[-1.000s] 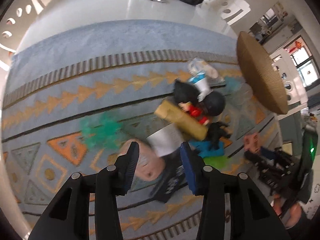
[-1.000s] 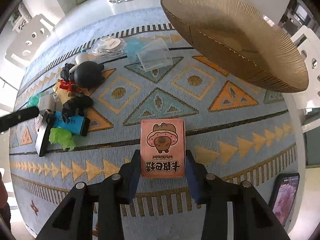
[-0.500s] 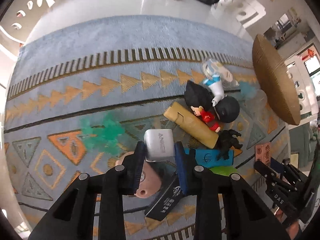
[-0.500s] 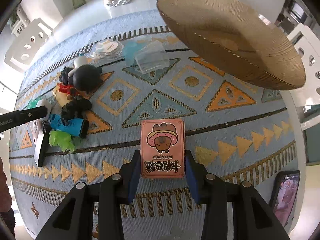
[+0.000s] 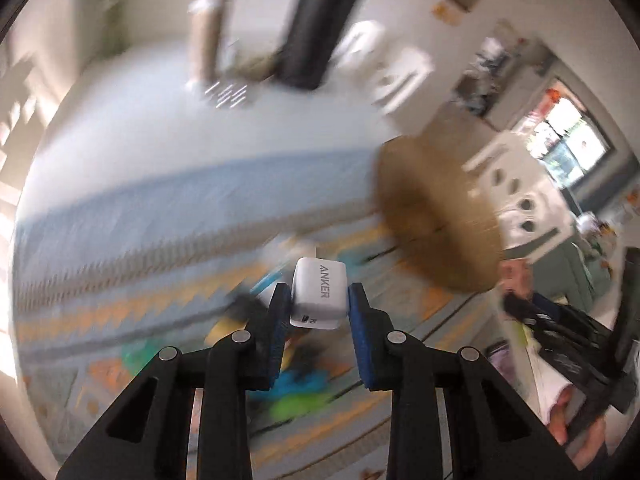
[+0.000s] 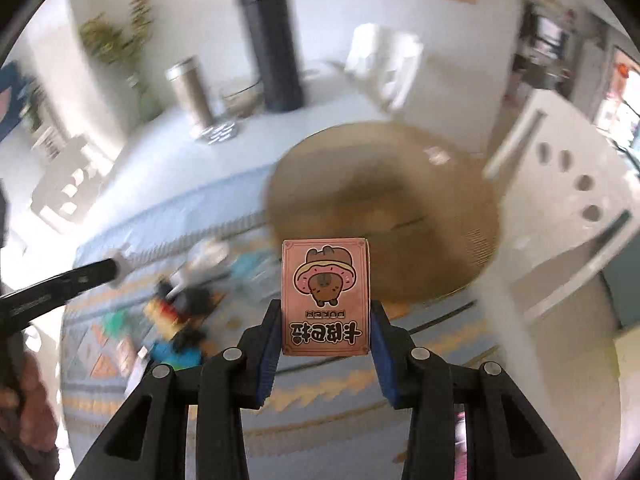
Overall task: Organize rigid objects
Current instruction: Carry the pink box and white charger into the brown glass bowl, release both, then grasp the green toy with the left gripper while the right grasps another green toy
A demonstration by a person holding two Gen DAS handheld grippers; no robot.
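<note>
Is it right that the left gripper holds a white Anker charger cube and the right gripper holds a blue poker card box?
Not quite. In the right wrist view, the card box held by the right gripper is pink, not blue. The left gripper does hold the white Anker charger cube.

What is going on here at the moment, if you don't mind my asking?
A person is tidying small items off a blue patterned rug. The left hand-held gripper is clamped on a white Anker charger cube, and the right hand-held gripper grips a pink cartoon poker card box. Both items are held clear of the rug, with a large ribbed amber glass bowl just ahead.
</note>
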